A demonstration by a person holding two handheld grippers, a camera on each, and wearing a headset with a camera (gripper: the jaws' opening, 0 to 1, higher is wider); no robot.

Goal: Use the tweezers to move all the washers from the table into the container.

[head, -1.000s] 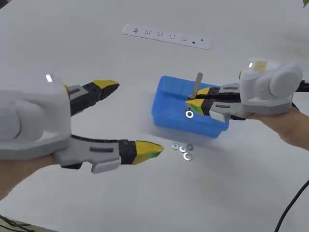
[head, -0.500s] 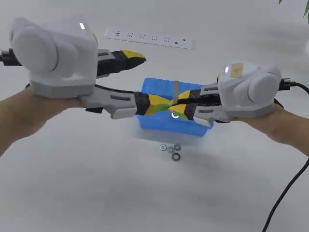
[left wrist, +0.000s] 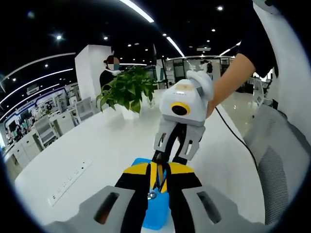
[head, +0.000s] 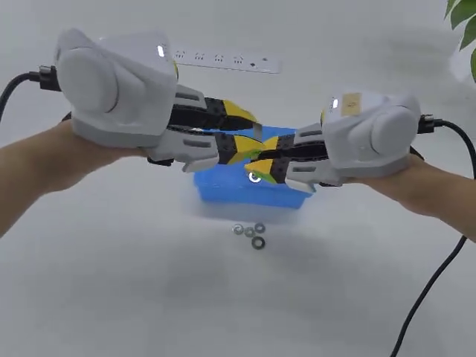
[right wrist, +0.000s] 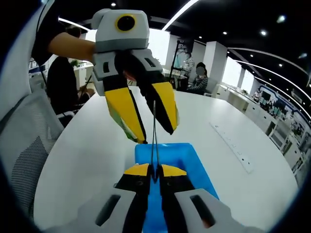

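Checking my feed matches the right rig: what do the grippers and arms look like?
Both the left gripper and right gripper have rounded white-grey bodies, black jaws with yellow tips, small lit indicators on top, a black cable trailing from each. Forearms bare.

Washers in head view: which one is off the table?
The washer at the tip of the tweezers, over the blue container; the other washers lie clustered on the table.

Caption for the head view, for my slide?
Right gripper holds tweezers with a washer over the blue container; open left gripper straddles them; three washers on table.
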